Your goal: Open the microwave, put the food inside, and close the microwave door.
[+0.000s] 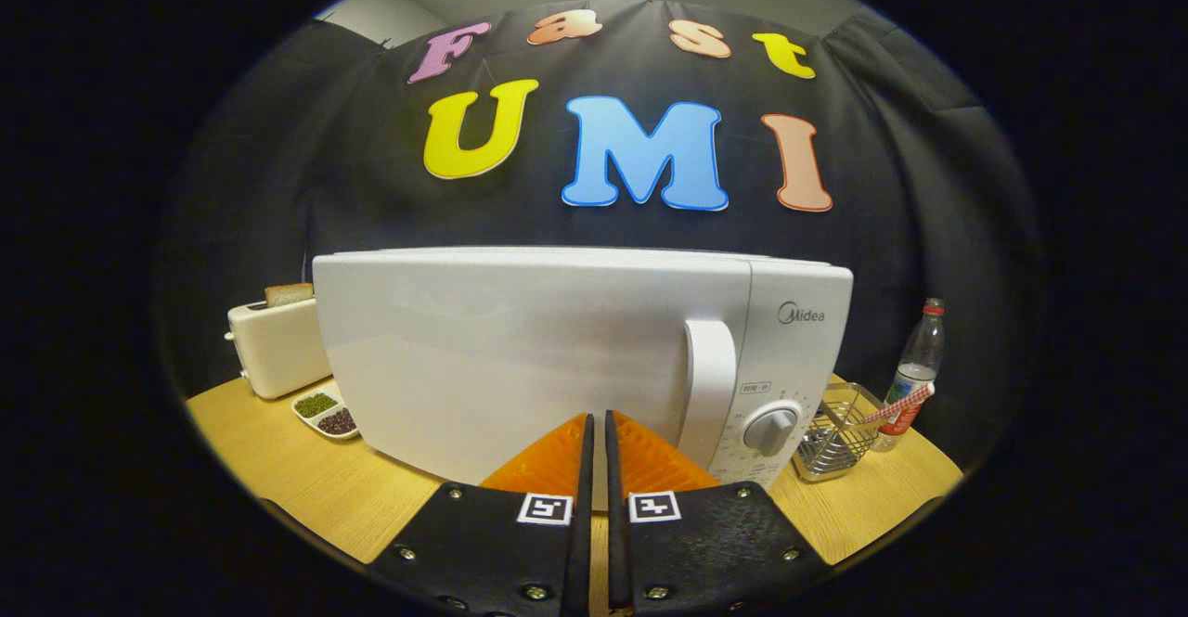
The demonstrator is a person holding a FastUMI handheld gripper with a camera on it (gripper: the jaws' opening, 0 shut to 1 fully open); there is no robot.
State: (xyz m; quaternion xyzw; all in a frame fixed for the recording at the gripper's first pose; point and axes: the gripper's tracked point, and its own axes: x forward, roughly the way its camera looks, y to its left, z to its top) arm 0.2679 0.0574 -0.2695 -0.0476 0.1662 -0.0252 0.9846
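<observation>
1. From the camera on my gripper [595, 427], I see my two fingers nearly pressed together, with just a thin gap between them. They hold nothing.
2. The microwave [575, 357] is right in front of me on the wooden table [306, 478]. Its door [520, 357] looks closed or very nearly closed. My fingertips are close to the bottom of the door, maybe touching it; I cannot tell.
3. The door handle [710, 385] stands up tall, just to the right of my fingers. The round knob [772, 430] is a bit further right.
4. I think the job now is the door. I cannot see into the microwave, so I do not know if food is in there.
5. If the door must shut, I should push flat and slow on the front near the handle side, so the microwave does not slide back.
6. If it must open, I should spread my fingers first, then hook them around the handle and pull gently.
7. To the left is a toaster [277, 348] with bread [289, 294] in it, and a small dish [327, 413] of beans.
8. To the right is a wire basket [835, 431] and a bottle [914, 371]. I should keep away from them.
</observation>
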